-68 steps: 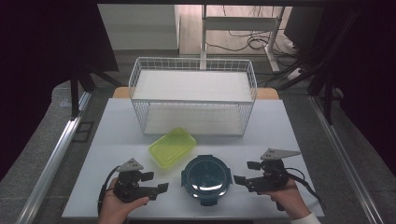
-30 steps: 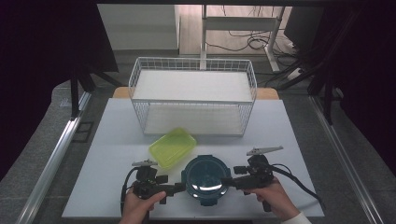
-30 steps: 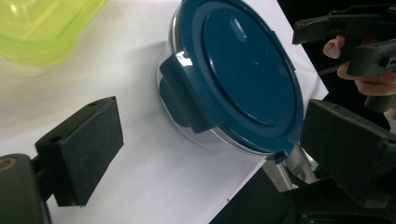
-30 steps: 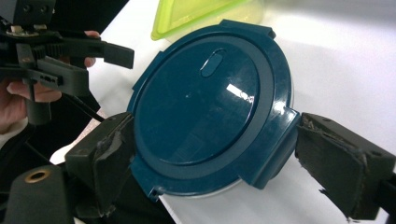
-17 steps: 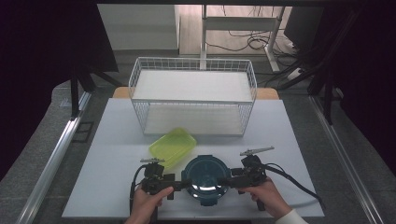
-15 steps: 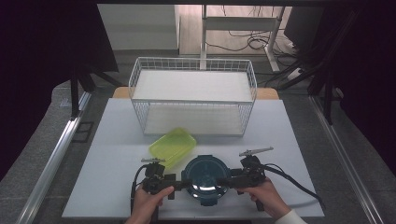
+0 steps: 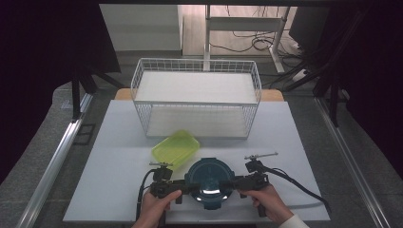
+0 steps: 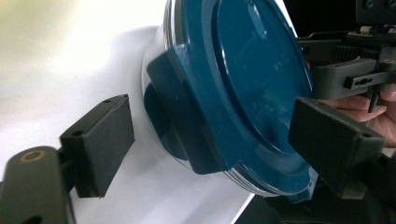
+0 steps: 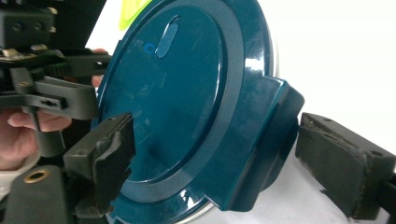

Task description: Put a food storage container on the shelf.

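Observation:
A round clear container with a dark teal lid (image 7: 208, 180) stands near the table's front edge. My left gripper (image 7: 188, 186) reaches it from the left and my right gripper (image 7: 229, 182) from the right, each held level by a hand. In the left gripper view, the left gripper (image 8: 215, 135) has one of the lid's side clasps (image 8: 187, 126) between its jaws, with white table showing beside the left pad. The right gripper (image 9: 219, 140) straddles the opposite clasp (image 9: 268, 135) the same way. Both pairs of jaws have just been closing slightly and stand open around the clasps.
A flat yellow-green lid (image 7: 175, 148) lies just behind and left of the container. A white wire basket (image 7: 197, 102) stands at the back of the white table (image 7: 304, 142). Cables trail from both grippers toward the front edge.
Both hands moved inward from the sides and sank toward the table. The grippers went from well apart to straddling the teal lid's two side clasps.

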### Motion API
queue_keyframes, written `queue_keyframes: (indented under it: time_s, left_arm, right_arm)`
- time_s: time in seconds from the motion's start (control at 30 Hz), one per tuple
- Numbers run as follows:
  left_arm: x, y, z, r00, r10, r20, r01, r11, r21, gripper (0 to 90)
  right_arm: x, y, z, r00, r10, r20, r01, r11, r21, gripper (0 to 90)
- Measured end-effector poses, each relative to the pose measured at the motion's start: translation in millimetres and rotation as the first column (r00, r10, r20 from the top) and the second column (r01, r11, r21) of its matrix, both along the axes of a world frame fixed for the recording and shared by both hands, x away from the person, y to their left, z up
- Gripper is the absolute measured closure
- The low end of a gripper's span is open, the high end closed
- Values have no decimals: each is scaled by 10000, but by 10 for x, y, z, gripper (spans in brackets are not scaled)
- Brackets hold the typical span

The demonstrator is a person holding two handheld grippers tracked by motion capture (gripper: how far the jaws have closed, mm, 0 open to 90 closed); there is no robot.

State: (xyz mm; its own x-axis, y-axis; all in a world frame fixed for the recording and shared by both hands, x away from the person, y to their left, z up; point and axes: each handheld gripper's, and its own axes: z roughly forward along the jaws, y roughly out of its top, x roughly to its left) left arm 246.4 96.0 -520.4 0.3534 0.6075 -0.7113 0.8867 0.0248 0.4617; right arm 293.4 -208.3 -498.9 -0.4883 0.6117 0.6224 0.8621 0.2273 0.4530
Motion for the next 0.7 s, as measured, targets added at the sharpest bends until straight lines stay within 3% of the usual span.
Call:
queue_keyframes:
  time_s: [0.13, 0.43, 0.6, 0.7]
  left_arm:
    - [13, 2, -3, 10000, -57, -81, 56, 9998, -205, 251]
    - [12, 54, -8, 9975, 337, -620, -384, 9963, -763, 337]
    - [-60, 61, 23, 9955, 682, -653, -749, 9916, -1056, 389]
    - [-103, 53, 58, 9962, 714, -504, -760, 9925, -960, 409]
  right_arm:
    - [-3, -18, -4, 9998, -128, -118, 129, 9999, 80, 230]
    - [13, -68, -27, 9937, -585, -954, 635, 9967, 499, 304]
    - [-47, -84, 11, 9918, -840, -963, 902, 9940, 620, 341]
    - [-86, -97, 34, 9914, -930, -924, 992, 9929, 654, 353]
